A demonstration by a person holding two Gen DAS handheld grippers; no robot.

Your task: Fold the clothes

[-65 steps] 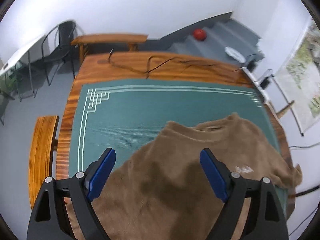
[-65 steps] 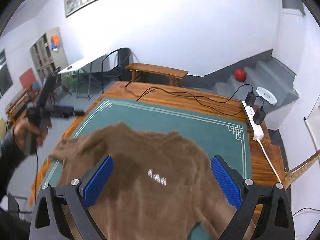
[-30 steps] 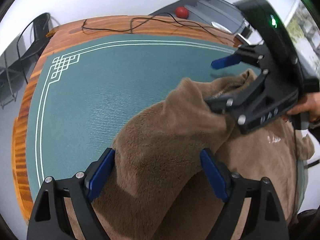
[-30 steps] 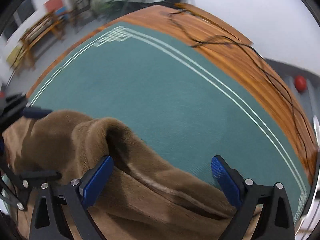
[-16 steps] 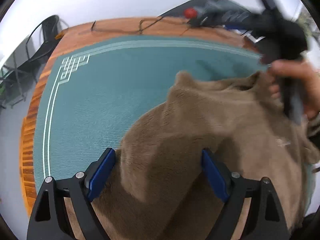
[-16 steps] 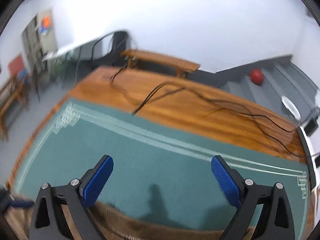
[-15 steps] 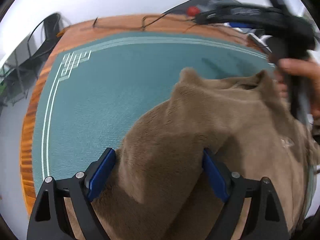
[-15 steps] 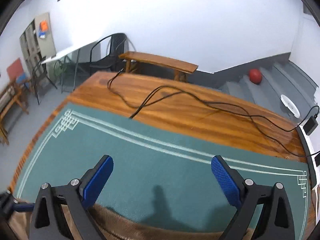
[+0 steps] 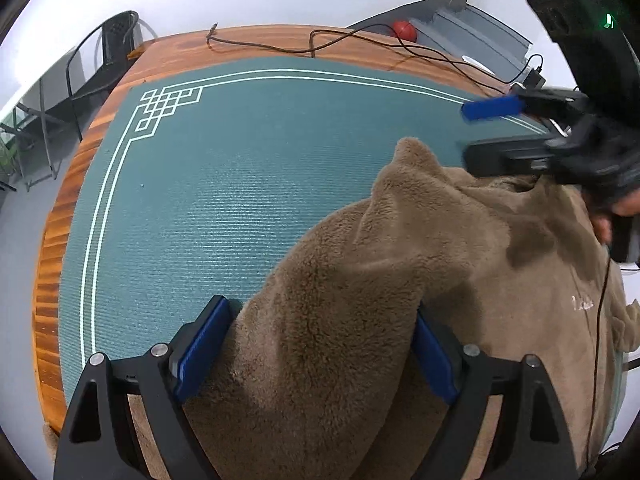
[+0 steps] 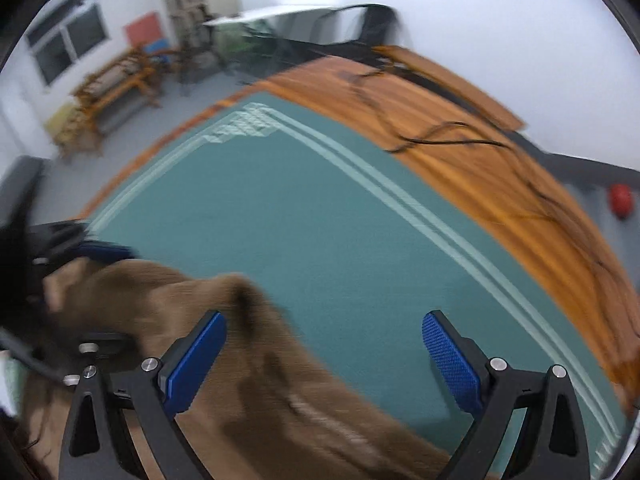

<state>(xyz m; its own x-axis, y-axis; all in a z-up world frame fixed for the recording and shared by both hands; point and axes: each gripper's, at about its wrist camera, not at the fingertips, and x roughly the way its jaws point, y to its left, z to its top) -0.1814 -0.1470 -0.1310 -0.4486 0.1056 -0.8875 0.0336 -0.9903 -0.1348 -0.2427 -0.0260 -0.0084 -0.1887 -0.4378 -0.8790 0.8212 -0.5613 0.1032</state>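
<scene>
- Since half a second ago the right gripper has swung back down over the brown fleece sweater, which now fills the lower left of its blurred view.
- Only the left wrist view shows a white mark on the sweater's chest at right, and the person's hand.
- Left gripper: sweater bunched between its blue pads, jaws wide apart.
- Right gripper is released, one pad at the fabric edge.
- Sweater lies on the green mat.
</scene>
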